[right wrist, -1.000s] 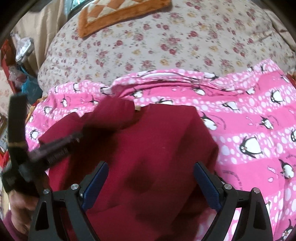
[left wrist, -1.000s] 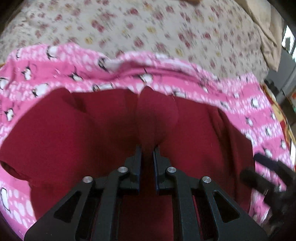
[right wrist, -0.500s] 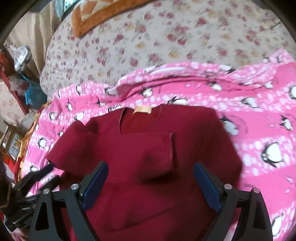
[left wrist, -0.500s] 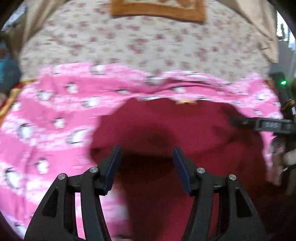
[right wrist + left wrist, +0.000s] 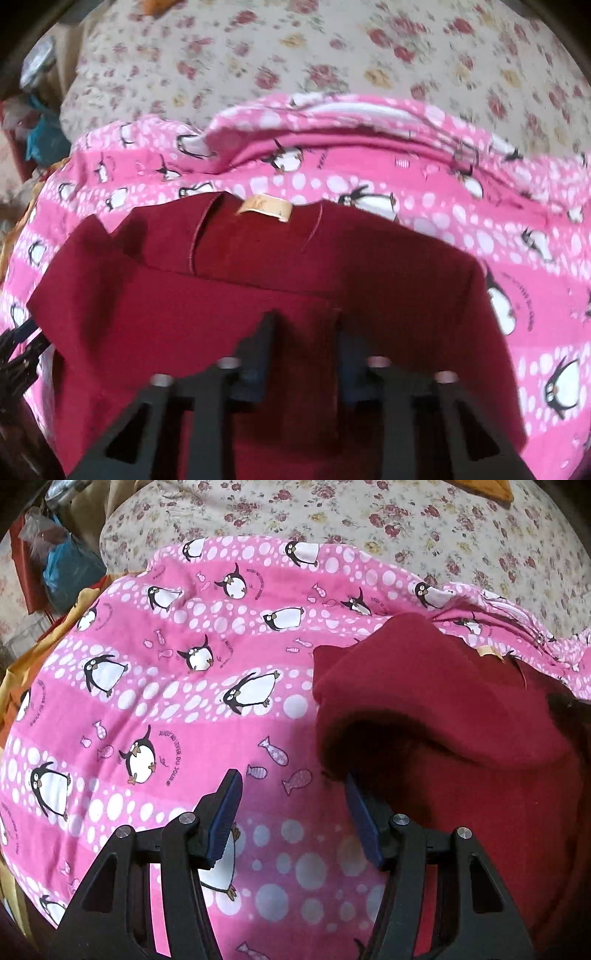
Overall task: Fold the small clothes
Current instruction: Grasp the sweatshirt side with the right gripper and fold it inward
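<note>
Dark red knit top (image 5: 280, 280) lies on a pink penguin-print blanket (image 5: 155, 686) over a floral bedsheet (image 5: 332, 62), neck label (image 5: 264, 208) at the far edge. Left part of the top is already folded in across the body, its edge near the middle. Left tool (image 5: 291, 812) is wide and holds nothing, hovering over the blanket just left of the garment's left edge, right finger close to the red cloth; contact not clear. Right tool (image 5: 303, 332) is narrow, low on the near-middle of the top by the folded flap's edge; the view is blurred, so whether cloth is pinched between its fingers is not clear. Step in hand looks like sleeve and side folds, about midway, right side not yet folded in, final near-to-far fold not yet done. Next move likely calls for a pinch on the right shoulder or sleeve edge and carrying it left over the body, keeping the existing flap flat. Risk: thick knit bunches or the flap drags loose when lifted.
</note>
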